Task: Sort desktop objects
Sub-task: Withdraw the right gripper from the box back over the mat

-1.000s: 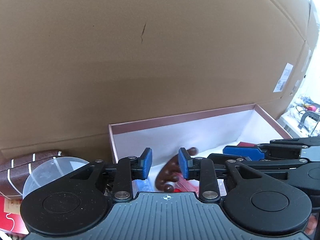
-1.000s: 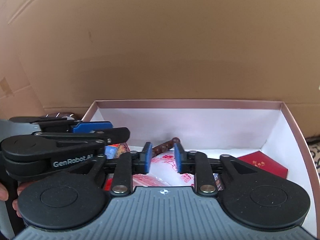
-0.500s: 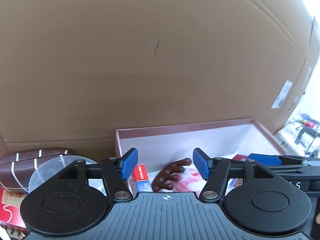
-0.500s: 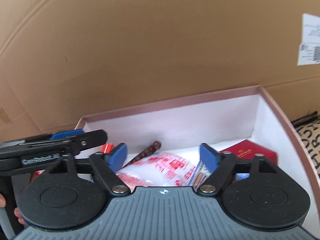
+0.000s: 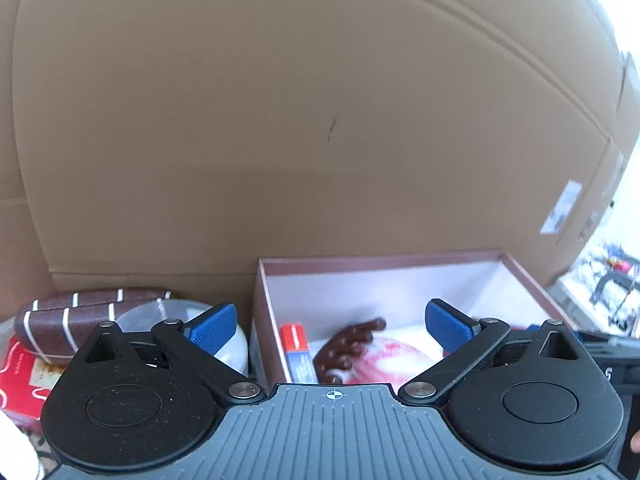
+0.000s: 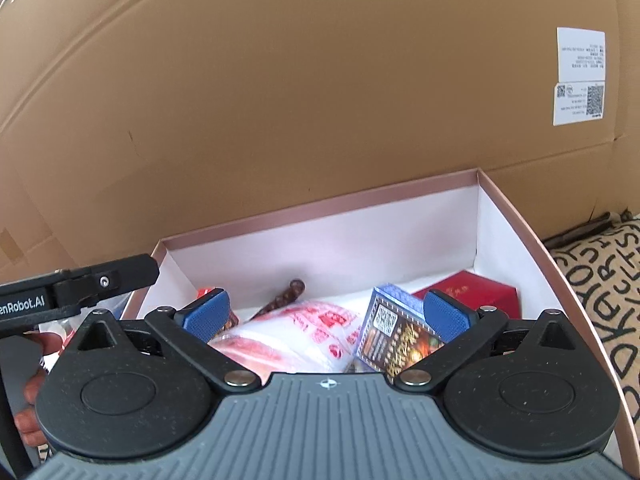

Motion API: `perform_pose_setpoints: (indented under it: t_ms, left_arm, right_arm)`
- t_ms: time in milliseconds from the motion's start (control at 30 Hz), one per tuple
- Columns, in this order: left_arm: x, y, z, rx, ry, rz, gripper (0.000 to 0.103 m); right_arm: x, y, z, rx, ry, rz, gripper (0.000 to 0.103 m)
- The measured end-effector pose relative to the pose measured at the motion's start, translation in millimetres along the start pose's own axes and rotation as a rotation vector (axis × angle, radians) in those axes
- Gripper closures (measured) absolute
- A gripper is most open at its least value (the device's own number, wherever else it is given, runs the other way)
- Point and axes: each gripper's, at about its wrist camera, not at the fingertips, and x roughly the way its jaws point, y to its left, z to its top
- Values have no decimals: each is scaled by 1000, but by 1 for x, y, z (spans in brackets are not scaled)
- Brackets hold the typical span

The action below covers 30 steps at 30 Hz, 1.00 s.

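A pink-rimmed white box (image 5: 400, 260) (image 6: 320, 204) holds a white bag with red print (image 6: 304, 328) (image 5: 396, 356), a brown bead string (image 5: 348, 344) (image 6: 286, 296), a red and blue small carton (image 5: 296, 348), a blue card pack (image 6: 396, 328) and a red box (image 6: 472, 294). My left gripper (image 5: 330, 326) is open and empty above the box's left edge. My right gripper (image 6: 326, 314) is open and empty above the box's front. The left gripper's arm shows at the left of the right wrist view (image 6: 80, 284).
A big cardboard wall (image 5: 320, 120) stands right behind the box. Left of the box lie a clear plastic lid (image 5: 176, 312), a brown striped pouch (image 5: 80, 312) and a red packet (image 5: 24, 376). A lettered fabric (image 6: 600, 280) lies right of the box.
Both grippers have opened wide from nearly shut and pulled up and back from the box. The white bag and the blue card pack now lie in the box.
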Motion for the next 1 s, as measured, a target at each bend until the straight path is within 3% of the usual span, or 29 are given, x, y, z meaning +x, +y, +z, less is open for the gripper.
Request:
perform_pose_setpoints:
  t_ms: [267, 767, 1000]
  left_arm:
    - [-24, -9, -19, 64, -18, 15, 0]
    - [-46, -7, -24, 91, -24, -3, 0]
    - [-91, 3, -48, 127, -49, -13, 0]
  right_arm:
    - [4, 1, -14, 5, -7, -5, 0]
    - [-43, 29, -35, -57, -72, -47, 0]
    - [-71, 54, -54, -100, -104, -34, 0]
